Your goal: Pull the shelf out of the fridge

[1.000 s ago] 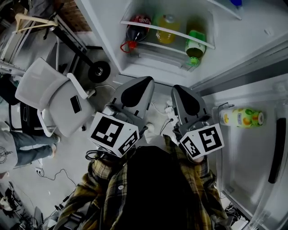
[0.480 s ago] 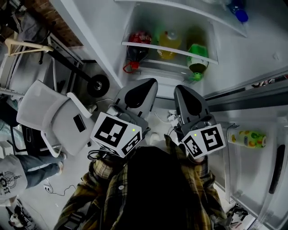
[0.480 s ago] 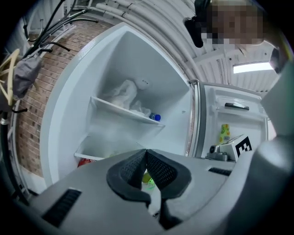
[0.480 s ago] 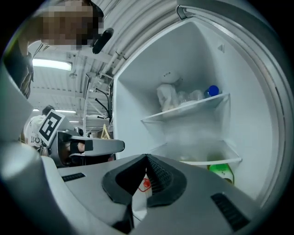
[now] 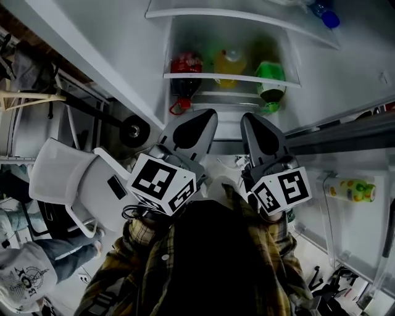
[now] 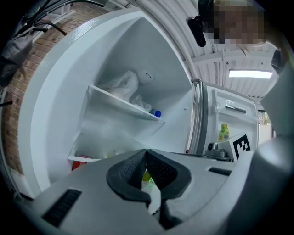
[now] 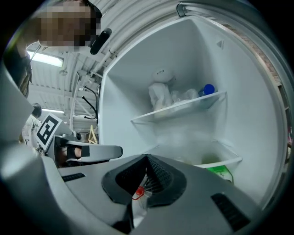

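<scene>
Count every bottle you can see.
5: red-labelled bottle, yellow bottle and green bottle on the lower shelf; blue-capped bottle on the upper shelf; yellow-green bottle in the door. More may be hidden.

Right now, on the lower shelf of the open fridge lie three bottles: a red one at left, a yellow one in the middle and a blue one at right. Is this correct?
Not quite. The one at right is a green bottle, not a blue one; the head view shows it. The red bottle at left and the yellow bottle in the middle of the lower shelf are as you say.
</scene>
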Demonstrator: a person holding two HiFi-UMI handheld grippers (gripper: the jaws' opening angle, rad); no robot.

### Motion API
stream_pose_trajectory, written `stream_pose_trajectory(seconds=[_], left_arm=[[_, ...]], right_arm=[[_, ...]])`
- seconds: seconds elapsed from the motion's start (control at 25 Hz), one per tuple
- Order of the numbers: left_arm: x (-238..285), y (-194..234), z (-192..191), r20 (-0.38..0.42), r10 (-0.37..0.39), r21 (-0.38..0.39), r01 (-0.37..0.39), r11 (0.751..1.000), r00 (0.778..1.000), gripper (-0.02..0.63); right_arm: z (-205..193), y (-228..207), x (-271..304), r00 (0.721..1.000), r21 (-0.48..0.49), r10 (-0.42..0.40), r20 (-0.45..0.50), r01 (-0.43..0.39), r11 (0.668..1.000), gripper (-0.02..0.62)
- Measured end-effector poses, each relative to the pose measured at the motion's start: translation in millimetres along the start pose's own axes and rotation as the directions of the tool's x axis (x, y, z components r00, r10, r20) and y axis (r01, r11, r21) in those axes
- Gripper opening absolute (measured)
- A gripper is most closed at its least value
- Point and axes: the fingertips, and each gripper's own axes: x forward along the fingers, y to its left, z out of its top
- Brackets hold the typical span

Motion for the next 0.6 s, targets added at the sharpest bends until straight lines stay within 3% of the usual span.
stream_pose_trajectory(seconds=[0.24, 0.6], left_arm=[[13.1, 6.3, -7.0, -0.016, -0.005, -0.025, 0.005, 1.000, 1.000, 0.005], [39.2, 13.5, -8.1, -0.010, 0.050, -0.069, -0.050, 0.996, 0.999, 0.005]], right_arm=[[-5.4, -10.1, 6.5, 1.000, 0.011, -0.003, -0.016, 0.004, 1.000, 0.017], [0.0, -35.5, 14.3, 0.999, 0.012, 0.030, -0.034, -0.029, 1.000, 0.018]])
